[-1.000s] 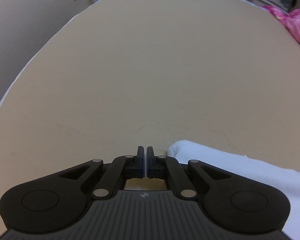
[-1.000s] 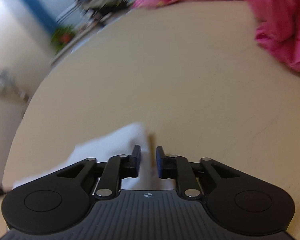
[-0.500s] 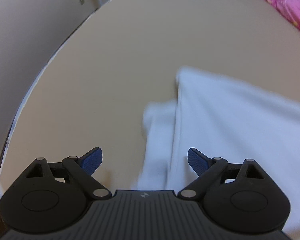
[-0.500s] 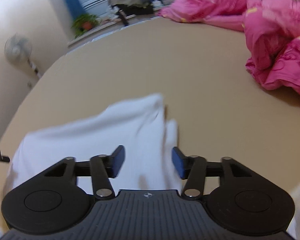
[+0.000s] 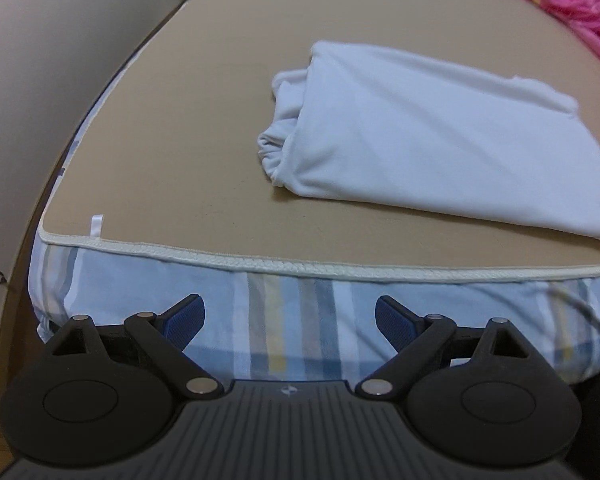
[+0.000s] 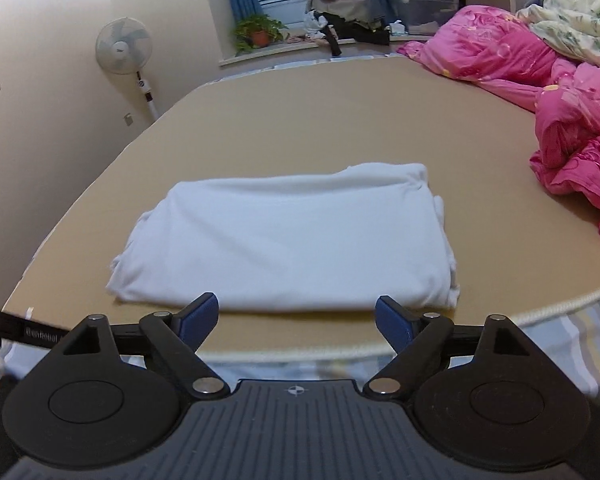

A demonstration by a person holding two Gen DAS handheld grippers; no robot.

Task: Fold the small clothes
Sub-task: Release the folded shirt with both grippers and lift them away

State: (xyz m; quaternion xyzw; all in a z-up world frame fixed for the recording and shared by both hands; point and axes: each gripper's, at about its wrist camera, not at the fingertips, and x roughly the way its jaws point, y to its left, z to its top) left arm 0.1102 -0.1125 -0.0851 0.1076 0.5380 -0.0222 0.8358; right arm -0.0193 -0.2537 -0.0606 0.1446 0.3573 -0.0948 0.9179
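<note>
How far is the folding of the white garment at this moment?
Done: the white garment lies on the tan mattress as a flat folded rectangle, with bunched layers at its left end. In hand: nothing; the left gripper and right gripper are both open, apart from the cloth. Left: perhaps one more fold or tidying; no other unfolded small clothes are clearly visible.

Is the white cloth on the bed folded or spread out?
Folded: the white cloth lies as a compact rectangle with stacked layers at its edges.

The right gripper (image 6: pixel 296 318) hangs wide apart; at 12 o'clock a folded white cloth (image 6: pixel 288 244) lies on the tan mattress (image 6: pixel 340 120).
</note>
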